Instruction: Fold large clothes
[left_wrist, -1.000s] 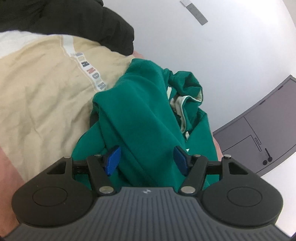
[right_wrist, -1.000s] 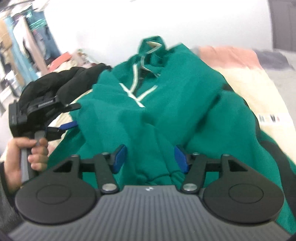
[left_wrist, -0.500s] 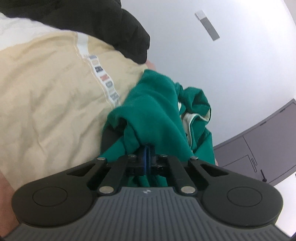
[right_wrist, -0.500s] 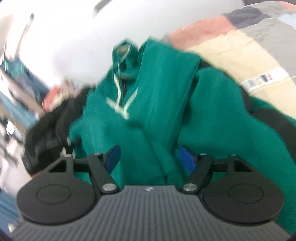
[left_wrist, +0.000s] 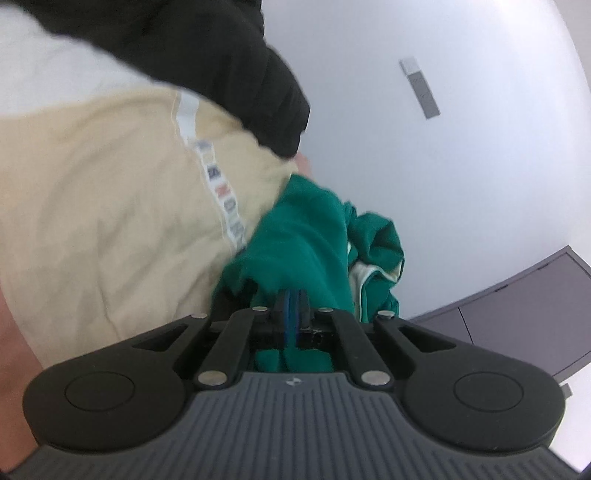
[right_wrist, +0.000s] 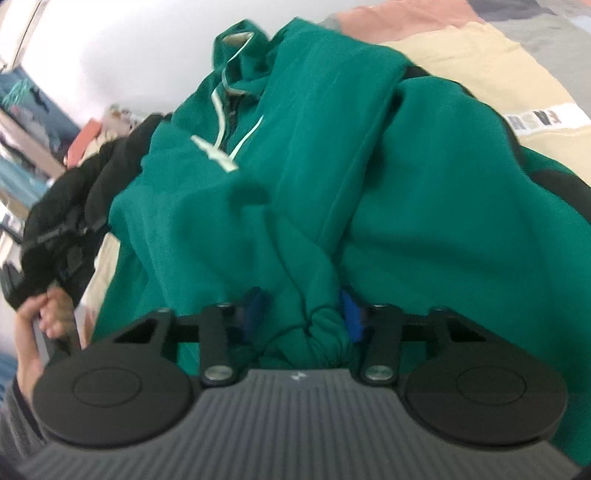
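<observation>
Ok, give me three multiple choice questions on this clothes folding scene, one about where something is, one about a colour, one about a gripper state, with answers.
1. Where does the black garment lie?
A. Above the cream bedding in the left wrist view
B. Under the hoodie
C. On the grey cabinet

2. What colour is the hoodie?
A. Red
B. Green
C. Yellow

3. How is the left gripper?
A. Wide open
B. Out of view
C. Shut on the hoodie

Answers:
1 A, dark cloth overlaps the cream bedding's upper edge.
2 B, green fabric with white drawstrings.
3 C, its blue pads meet with green cloth pinched between; the right gripper stands open around a fold.
</observation>
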